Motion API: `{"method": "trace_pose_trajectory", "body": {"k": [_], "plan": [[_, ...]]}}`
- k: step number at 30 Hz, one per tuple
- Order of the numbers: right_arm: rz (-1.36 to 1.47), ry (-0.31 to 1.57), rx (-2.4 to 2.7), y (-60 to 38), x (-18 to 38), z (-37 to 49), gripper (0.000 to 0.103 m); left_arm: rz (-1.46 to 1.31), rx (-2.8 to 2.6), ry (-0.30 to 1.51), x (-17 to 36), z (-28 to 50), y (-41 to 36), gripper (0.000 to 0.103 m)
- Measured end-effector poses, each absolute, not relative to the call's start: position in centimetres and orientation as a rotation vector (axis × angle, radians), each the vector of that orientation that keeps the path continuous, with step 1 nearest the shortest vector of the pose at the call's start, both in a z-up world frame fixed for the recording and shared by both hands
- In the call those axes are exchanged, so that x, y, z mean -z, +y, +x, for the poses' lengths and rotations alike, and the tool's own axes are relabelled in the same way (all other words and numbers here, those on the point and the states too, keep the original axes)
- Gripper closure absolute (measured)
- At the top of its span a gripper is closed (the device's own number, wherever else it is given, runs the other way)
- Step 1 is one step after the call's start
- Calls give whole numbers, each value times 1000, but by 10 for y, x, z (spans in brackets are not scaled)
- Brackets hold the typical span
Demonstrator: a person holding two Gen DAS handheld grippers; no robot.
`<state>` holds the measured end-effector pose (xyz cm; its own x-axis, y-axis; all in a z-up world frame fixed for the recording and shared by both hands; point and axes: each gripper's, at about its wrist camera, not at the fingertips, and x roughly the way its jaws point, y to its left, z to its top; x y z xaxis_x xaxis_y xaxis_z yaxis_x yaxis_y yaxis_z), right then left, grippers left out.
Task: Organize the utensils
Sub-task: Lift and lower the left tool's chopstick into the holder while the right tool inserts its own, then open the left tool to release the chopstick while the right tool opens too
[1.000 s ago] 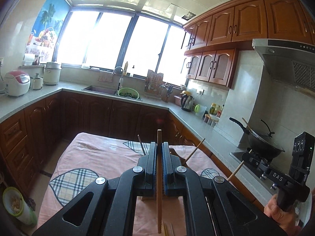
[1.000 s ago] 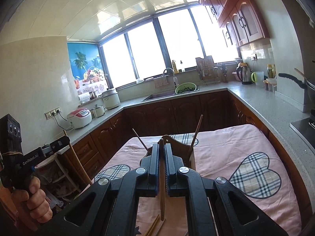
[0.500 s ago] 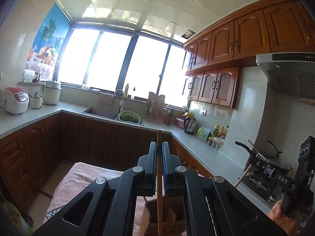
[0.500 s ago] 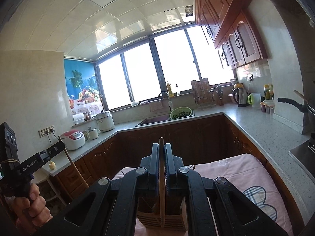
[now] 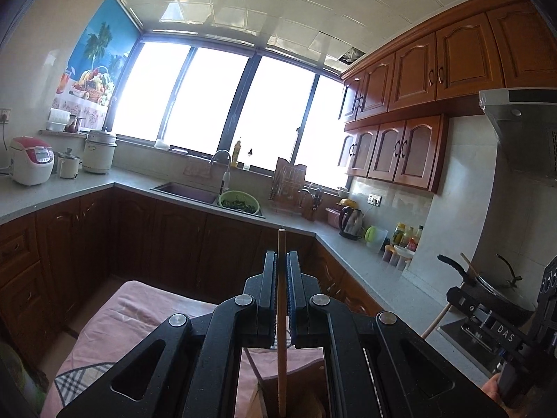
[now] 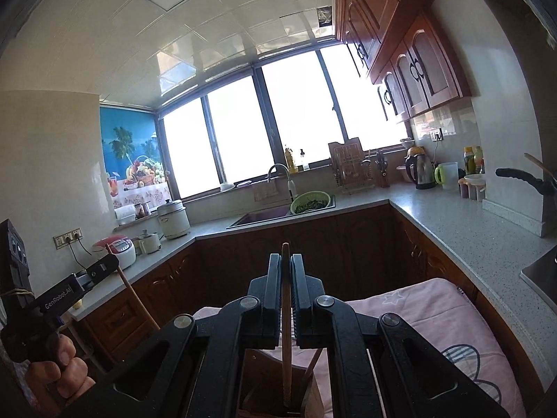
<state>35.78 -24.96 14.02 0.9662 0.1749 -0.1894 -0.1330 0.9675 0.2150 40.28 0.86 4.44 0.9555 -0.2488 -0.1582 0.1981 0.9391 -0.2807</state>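
Chopsticks are pinched upright in both tools: the left hand-held gripper (image 5: 282, 278) is clamped on one wooden chopstick (image 5: 281, 327), its tip rising above the black fingers (image 5: 268, 282) and its lower end dropping toward a wooden utensil holder (image 5: 299, 397) directly below. The right hand-held gripper (image 6: 285, 282) is likewise closed tight on a second chopstick (image 6: 286, 334), whose grooved lower end hangs inside the wooden holder (image 6: 264, 383), beside another stick leaning in it. The holder stands on a table (image 6: 435, 317) draped in a pink cloth with plaid heart patches. In the right wrist view, the person's left hand (image 6: 59, 372) grips the other tool's handle at lower left. Beyond lie dark wood cabinets, a grey countertop (image 5: 69, 191), a sink with a green colander (image 5: 239, 202), and bright windows.
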Motion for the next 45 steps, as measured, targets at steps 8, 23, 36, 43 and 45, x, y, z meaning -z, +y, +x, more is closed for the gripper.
{"method": "trace_pose_trajectory", "body": {"k": [8,23,36,43,45], "plan": [[261,257,-142,-254,-95,378,98,-318,173,234,-8,436,-5,100],[297,321,-114,-260,-61,393,98,-274,189,317,-2,440,-6,100],[303,362,-128,-256,-63,393,83,-279,230,359,-20,447,4,96],[309,320,-130,-256,-75,377,53,-293,213,342,-28,430,13,70],[319,310,-132,-258,-78,373,42,-301,211,332,-31,422,16,58]]}}
